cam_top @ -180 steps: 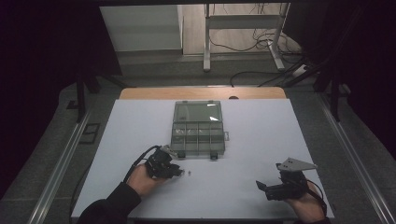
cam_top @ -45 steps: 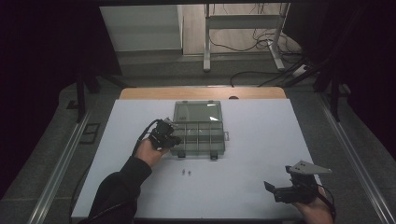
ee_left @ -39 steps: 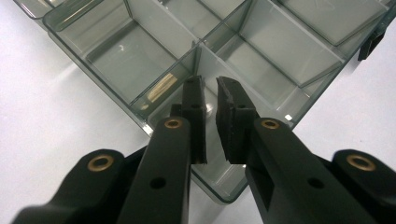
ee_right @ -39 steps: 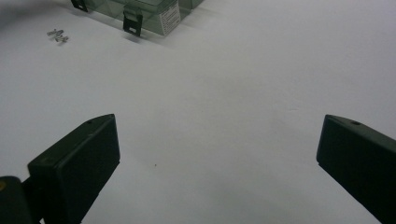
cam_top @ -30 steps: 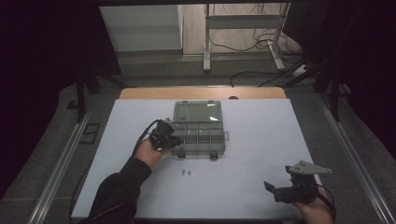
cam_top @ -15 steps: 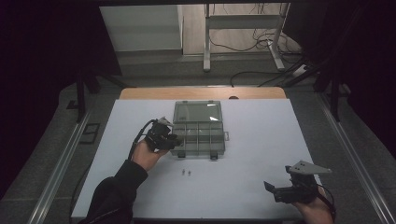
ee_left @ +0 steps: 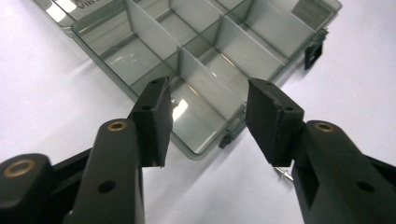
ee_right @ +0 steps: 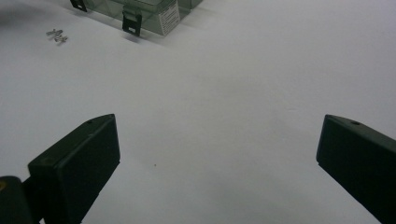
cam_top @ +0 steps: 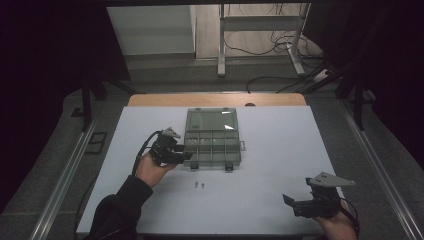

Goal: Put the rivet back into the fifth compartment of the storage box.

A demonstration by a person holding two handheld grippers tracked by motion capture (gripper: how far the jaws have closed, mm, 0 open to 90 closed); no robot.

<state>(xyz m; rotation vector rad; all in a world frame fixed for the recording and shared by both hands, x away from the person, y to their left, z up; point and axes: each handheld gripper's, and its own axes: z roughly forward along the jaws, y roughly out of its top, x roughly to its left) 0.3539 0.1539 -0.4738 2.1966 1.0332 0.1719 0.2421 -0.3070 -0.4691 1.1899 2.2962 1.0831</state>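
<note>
A clear compartment box (cam_top: 212, 146) lies open mid-table with its lid (cam_top: 210, 120) folded back. My left gripper (cam_top: 187, 156) sits at the box's near left corner. In the left gripper view its jaws have just been opening and stand apart with nothing between them (ee_left: 205, 121), over the corner compartment (ee_left: 201, 109). Two small screws (cam_top: 200, 185) lie on the white table in front of the box. My right gripper (cam_top: 290, 202) rests near the front right edge, jaws wide open (ee_right: 217, 154) over bare table.
The white table top (cam_top: 280, 150) ends in a wooden strip (cam_top: 215, 99) at the back. Black latches (ee_right: 132, 21) hang on the box's front wall. In the right gripper view the screws (ee_right: 57, 35) lie far off at upper left.
The left gripper went from beside the screws up to the box's left edge, then drew slightly back to the left. The right gripper has stayed put.
</note>
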